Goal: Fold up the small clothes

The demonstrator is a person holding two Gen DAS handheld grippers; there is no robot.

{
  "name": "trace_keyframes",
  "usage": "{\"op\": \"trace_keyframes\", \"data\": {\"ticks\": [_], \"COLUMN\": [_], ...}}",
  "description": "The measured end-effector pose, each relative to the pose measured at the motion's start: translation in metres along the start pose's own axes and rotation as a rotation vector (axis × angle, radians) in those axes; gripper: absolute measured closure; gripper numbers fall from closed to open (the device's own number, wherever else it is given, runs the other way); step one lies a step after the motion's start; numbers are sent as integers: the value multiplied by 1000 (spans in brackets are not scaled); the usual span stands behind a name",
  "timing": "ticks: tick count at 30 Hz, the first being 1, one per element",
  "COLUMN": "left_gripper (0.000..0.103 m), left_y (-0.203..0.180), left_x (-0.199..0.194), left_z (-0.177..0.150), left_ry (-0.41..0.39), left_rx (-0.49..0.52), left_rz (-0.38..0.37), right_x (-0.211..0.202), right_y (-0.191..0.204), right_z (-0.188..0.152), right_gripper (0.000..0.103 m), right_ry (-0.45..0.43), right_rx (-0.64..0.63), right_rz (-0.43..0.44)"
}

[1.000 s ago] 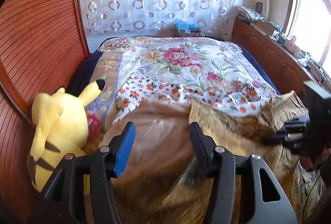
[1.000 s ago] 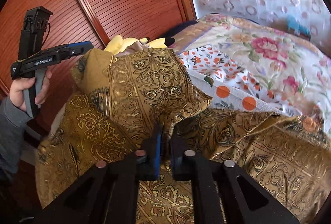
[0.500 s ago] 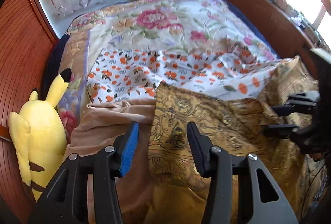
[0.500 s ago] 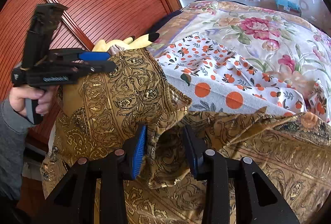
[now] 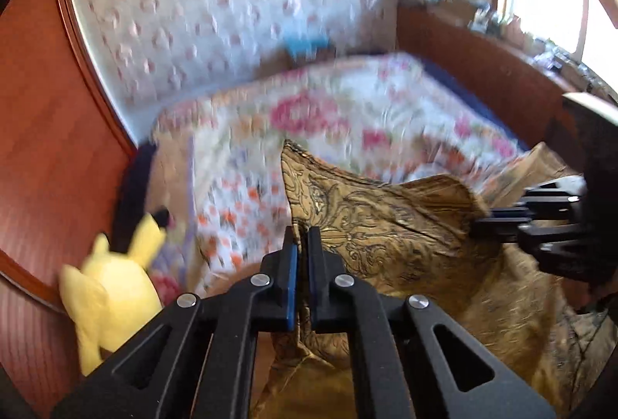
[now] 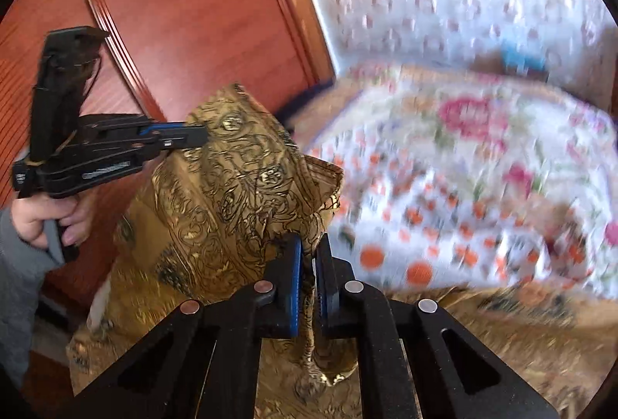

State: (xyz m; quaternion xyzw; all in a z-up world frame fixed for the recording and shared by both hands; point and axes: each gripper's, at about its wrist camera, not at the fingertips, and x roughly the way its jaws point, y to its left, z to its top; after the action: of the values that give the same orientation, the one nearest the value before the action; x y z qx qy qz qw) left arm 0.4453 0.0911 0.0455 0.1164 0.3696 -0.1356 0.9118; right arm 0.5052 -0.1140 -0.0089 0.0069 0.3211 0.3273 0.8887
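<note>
A gold-brown garment (image 5: 386, 225) with a dark paisley pattern is held up above the bed, stretched between both grippers. My left gripper (image 5: 301, 245) is shut on its left edge. My right gripper (image 6: 309, 252) is shut on another bunched edge of the garment (image 6: 239, 195). The right gripper also shows at the right of the left wrist view (image 5: 540, 222), and the left gripper shows at the left of the right wrist view (image 6: 181, 137). The garment's lower part hangs down in folds.
The bed has a floral quilt (image 5: 347, 117) with an orange-dotted cloth (image 6: 444, 225) on it. A yellow plush toy (image 5: 112, 291) sits by the red wooden wall (image 5: 46, 109). A wooden sideboard (image 5: 483, 63) runs along the right under a window.
Both grippers were open around the garment half a second ago and have now shut on it. They have lifted it up off the bed; the views are blurred with motion.
</note>
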Motion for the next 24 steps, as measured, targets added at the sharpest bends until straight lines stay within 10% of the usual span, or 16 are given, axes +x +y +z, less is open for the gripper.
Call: {"op": "trace_keyframes", "data": {"ticks": [9,16,21,24], "left_gripper": [98,97,53,53], "left_y": [-40,-68,-66,-63], "left_x": [-92,-112,-134,-147], "left_z": [-29,-99,-110,-109], "left_ry": [-64,36,12,-23], "left_rx": [101,114,99,73], "left_rz": [12,-31,-52,-52], "right_x": [-57,-88,-109,-122], "right_y": [31,38,41,42], "right_z": [-25,-82,-102,-101], "right_gripper": [96,96,92,85], "right_ry": [-65,24,57,49], "right_rx": [-54,-59,-76,-86], "right_rz": [-12,48,49,63]}}
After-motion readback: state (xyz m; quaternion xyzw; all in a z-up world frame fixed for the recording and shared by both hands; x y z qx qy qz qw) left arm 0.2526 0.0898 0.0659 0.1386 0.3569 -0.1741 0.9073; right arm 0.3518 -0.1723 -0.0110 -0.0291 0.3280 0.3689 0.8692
